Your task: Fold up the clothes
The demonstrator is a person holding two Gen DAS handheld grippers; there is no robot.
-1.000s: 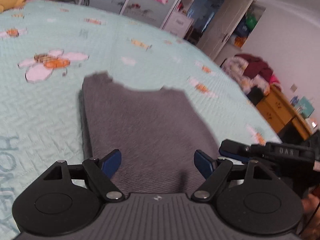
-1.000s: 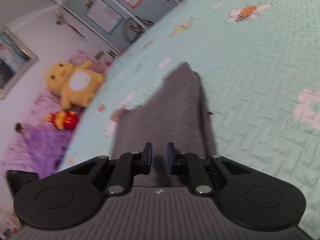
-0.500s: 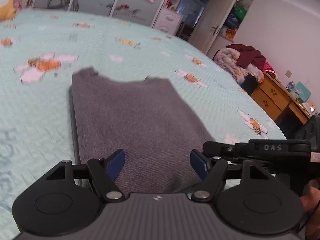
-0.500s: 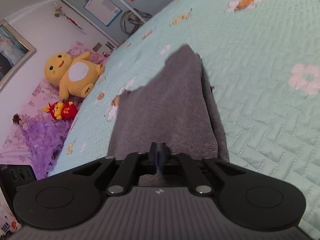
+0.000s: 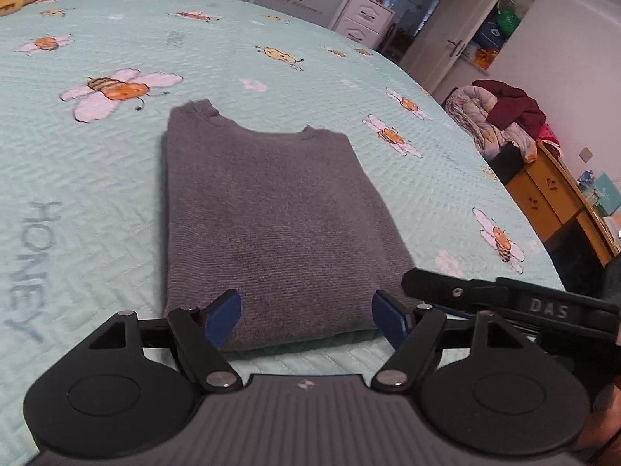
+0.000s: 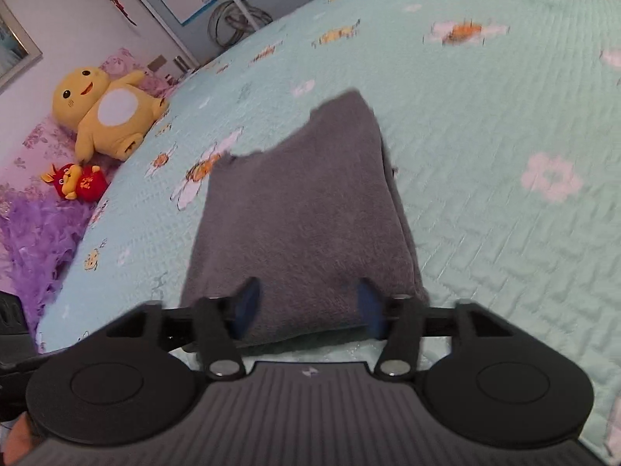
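Over the near hem of the folded grey sweater [image 5: 268, 209], the left gripper [image 5: 306, 316] is held low and level, its blue-padded fingers [image 5: 223, 318] spread wide and gripping nothing. The sweater lies flat on the mint quilted bedspread [image 5: 97, 178], a neat rectangle of fine ribbed knit with its neckline at the far end. The bedspread is stitched in a herringbone pattern with printed bees and daisies. At the right edge, the right gripper [image 5: 504, 303] shows as a black bar beside the sweater's corner.

From the right wrist view, the right gripper [image 6: 310, 306] hovers just off the same hem, fingers [image 6: 370, 308] spread apart and blurred, empty. The sweater [image 6: 306, 209] looks thick and layered along its right edge. A yellow plush toy [image 6: 106, 112] sits past the bedspread [image 6: 504, 147].
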